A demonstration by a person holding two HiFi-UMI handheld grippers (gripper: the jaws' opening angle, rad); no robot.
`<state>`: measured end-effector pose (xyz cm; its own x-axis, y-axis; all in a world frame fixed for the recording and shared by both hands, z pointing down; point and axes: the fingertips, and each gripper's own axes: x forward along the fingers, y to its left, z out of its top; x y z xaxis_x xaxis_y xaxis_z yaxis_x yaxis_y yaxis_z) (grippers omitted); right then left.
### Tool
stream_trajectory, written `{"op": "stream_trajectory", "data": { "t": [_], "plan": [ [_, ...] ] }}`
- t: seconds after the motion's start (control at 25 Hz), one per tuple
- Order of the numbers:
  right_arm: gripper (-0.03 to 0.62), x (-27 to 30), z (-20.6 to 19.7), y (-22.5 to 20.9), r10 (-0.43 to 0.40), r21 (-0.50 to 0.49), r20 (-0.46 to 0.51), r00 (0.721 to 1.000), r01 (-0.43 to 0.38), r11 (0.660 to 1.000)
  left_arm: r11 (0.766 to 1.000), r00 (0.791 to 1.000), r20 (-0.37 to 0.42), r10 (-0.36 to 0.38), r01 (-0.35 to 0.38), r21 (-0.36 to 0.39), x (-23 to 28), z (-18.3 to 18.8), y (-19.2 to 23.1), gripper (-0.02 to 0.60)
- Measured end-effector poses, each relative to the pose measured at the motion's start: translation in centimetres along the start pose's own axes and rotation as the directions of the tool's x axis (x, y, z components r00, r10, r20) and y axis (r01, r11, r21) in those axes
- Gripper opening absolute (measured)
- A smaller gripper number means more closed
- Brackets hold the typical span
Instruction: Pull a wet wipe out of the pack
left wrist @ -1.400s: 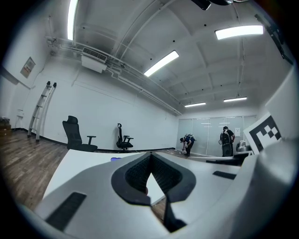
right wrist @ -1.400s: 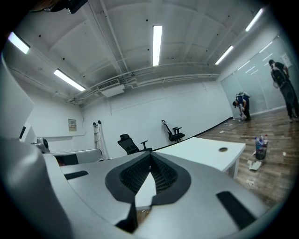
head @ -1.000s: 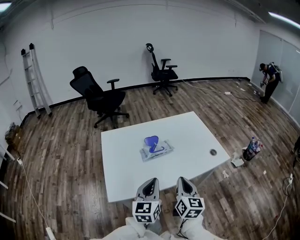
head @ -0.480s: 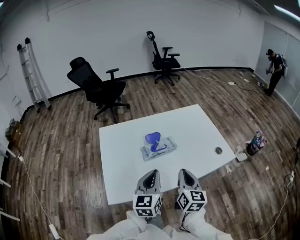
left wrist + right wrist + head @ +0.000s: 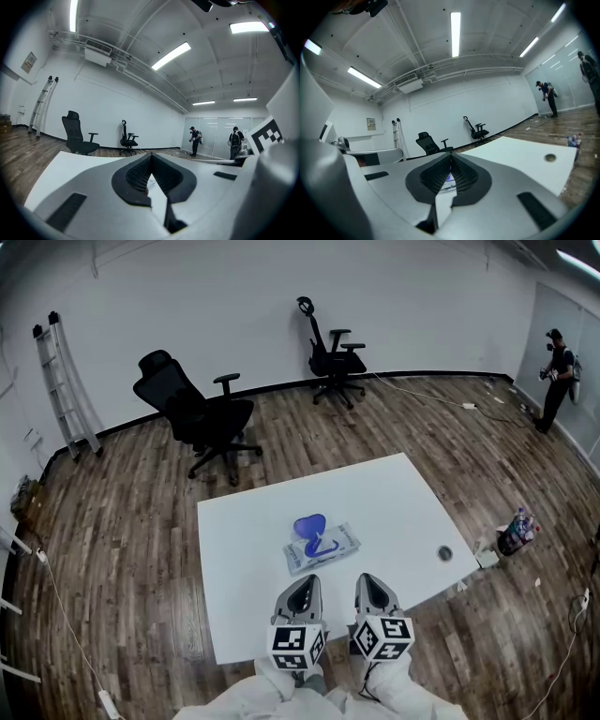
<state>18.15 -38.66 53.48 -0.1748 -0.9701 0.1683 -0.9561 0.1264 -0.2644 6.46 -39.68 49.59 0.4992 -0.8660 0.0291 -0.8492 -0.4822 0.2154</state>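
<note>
A wet wipe pack [image 5: 321, 546] lies flat near the middle of the white table [image 5: 394, 493], its blue lid [image 5: 307, 524] flipped up at the far left end. My left gripper [image 5: 302, 584] and right gripper [image 5: 367, 582] hover side by side over the table's near edge, just short of the pack. Both are shut with nothing between the jaws. In the left gripper view the left gripper [image 5: 151, 157] shows its tips meeting. In the right gripper view the right gripper [image 5: 451, 155] is also shut, and a sliver of the pack [image 5: 449, 180] shows through the gap behind its tips.
A round cable hole [image 5: 444, 553] sits near the table's right edge. Two black office chairs [image 5: 192, 418] [image 5: 330, 357] stand beyond the table, a ladder [image 5: 61, 381] leans at far left. Bottles [image 5: 516, 531] stand on the floor at right, and a person [image 5: 558, 362] stands far right.
The head view has shifted forward, so the table and pack sit closer to my grippers. Both grippers stay shut and side by side.
</note>
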Motion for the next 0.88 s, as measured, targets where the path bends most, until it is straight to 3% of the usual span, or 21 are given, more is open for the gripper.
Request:
{"op": "stream_trajectory", "data": {
  "t": [0.88],
  "plan": [
    [0.009, 6.7, 1.5, -1.7, 0.018, -0.016, -0.023, 1.000, -0.018, 1.000, 1.000, 1.000, -0.007, 0.019, -0.019, -0.020, 6.9, 0.0, 3.0, -0.002]
  ]
}}
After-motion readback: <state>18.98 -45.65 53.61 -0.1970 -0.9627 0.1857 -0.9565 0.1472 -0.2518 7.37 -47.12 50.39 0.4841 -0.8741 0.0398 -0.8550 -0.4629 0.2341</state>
